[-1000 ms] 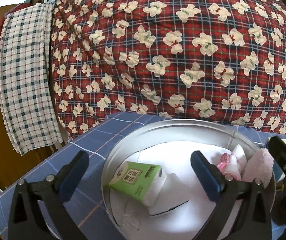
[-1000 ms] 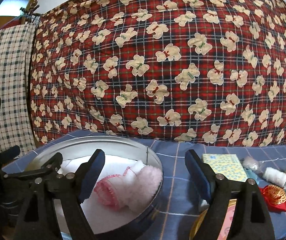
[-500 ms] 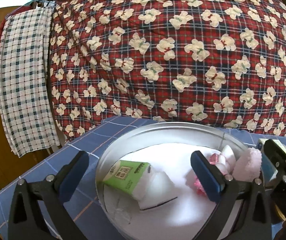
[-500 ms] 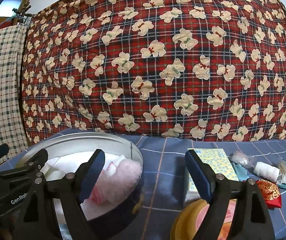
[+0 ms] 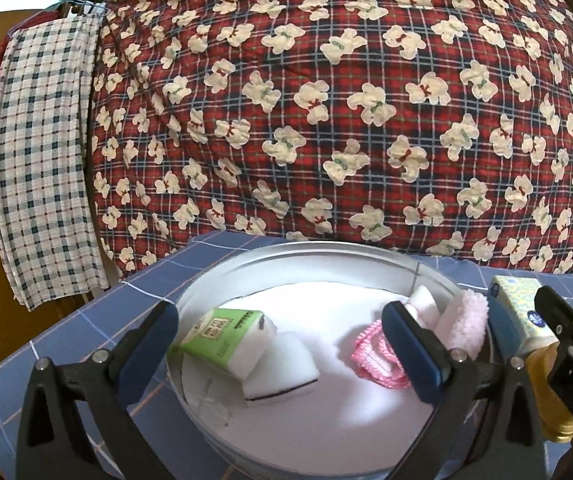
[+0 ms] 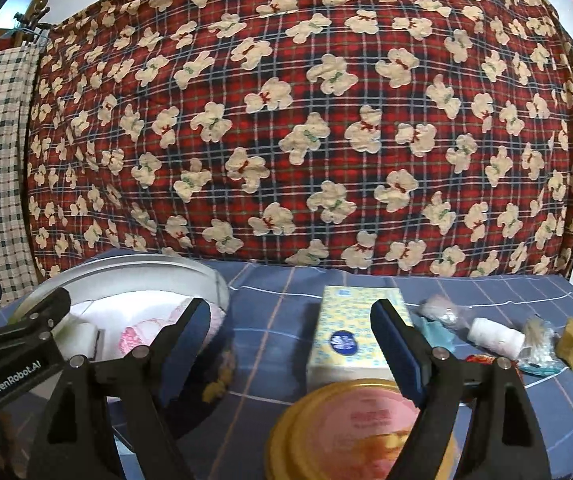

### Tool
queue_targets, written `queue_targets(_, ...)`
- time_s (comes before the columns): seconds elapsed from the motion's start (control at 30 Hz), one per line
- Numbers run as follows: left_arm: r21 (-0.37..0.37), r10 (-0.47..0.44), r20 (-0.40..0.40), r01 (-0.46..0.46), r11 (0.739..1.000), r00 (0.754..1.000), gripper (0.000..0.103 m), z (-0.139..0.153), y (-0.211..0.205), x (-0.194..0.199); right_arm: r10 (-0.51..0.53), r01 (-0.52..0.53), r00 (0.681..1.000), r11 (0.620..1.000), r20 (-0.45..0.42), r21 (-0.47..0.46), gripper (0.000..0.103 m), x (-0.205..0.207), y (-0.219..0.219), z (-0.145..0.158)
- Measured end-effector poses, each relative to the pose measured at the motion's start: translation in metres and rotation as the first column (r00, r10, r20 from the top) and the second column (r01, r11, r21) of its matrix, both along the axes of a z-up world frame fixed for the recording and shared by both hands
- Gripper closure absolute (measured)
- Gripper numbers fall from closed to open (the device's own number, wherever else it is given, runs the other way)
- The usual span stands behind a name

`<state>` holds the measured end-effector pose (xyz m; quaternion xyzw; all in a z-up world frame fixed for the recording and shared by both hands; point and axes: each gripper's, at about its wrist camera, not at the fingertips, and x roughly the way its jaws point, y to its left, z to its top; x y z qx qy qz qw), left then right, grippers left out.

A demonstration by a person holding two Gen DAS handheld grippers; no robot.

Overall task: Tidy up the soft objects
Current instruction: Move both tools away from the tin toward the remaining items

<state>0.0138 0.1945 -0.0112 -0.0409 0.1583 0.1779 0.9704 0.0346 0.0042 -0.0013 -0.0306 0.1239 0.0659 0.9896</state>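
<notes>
Tissue pack (image 6: 356, 330) lies between the spread, empty right tool (image 6: 291, 344) fingers; left tool (image 5: 282, 350) also wide.

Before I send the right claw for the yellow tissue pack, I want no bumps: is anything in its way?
Nothing visible blocks it. The right claw is open with the tissue pack straight ahead between its fingers. The gold-rimmed lid lies lower, in front of the pack, so stay above it.

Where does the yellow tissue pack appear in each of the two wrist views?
Left wrist: yellow tissue pack at the far right, just beyond the round tin, partly hidden by the other gripper.
Right wrist: the pack lies near the centre, right of the tin.
Shared landmark: the tin.
</notes>
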Motion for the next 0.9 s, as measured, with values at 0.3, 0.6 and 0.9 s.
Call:
queue_targets(0.3,0.011,-0.034,0.009,0.034,0.999,0.999,0.000,0.001,-0.023,-0.005,-0.035,0.035,0.999,0.999,-0.010,0.005,0.019,0.000,-0.025,0.001)
queue_targets(0.6,0.013,-0.085,0.016,0.084,0.996,0.996,0.000,0.002,-0.051,-0.008,-0.074,0.074,0.997,0.997,-0.023,0.017,0.019,-0.001,-0.052,0.000)
queue_targets(0.9,0.021,-0.149,0.020,0.149,0.989,0.989,0.000,0.002,-0.086,-0.012,-0.137,0.138,0.990,0.990,-0.029,0.028,0.019,-0.001,-0.090,0.001)
